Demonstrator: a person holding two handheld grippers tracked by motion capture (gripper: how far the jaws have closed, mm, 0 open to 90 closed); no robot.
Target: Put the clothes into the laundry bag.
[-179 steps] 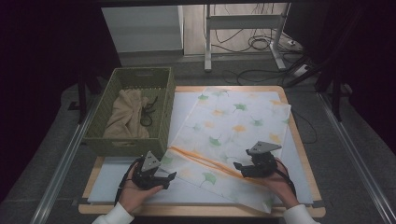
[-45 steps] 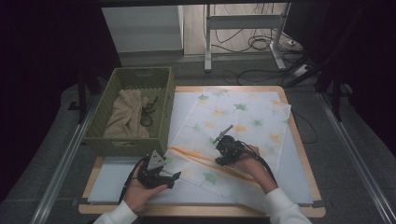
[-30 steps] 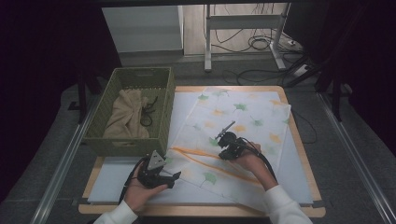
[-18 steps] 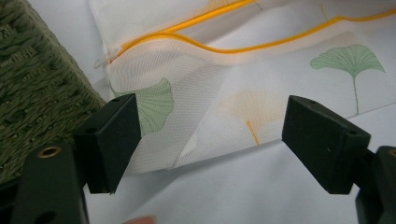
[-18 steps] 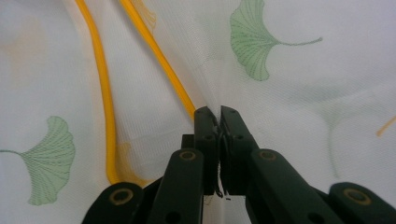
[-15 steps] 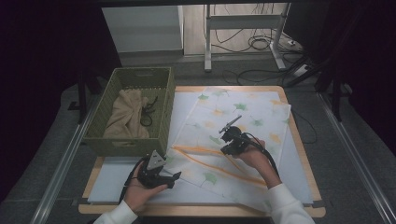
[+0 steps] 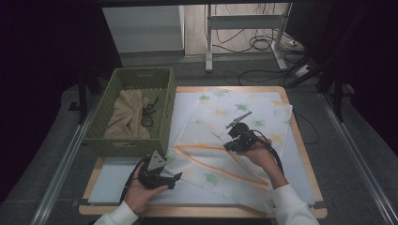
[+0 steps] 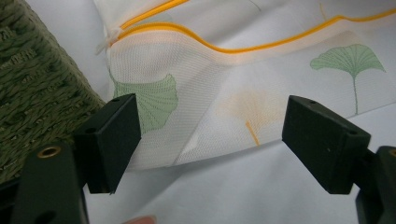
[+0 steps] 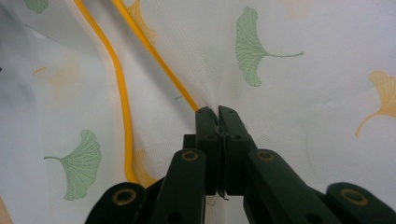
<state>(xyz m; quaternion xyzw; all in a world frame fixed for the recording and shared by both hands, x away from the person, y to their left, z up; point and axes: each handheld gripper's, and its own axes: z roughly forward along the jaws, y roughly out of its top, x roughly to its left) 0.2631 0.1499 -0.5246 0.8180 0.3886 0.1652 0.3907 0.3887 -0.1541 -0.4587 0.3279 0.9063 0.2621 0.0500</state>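
One mesh bag (image 7: 220, 140) — two hand-held grippers.

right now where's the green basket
In the high view the basket stands at the table's left rear, beside the leaf-print bag, with the left claw just in front of its near right corner.

The table (image 7: 300, 187) is viewed from above and behind the person, facing forward and down. Each gripper view is taken close along its own jaws. The leaf-printed mesh bag (image 7: 220, 140) (image 8: 243, 93) (image 9: 289, 56) is shared by all three views.
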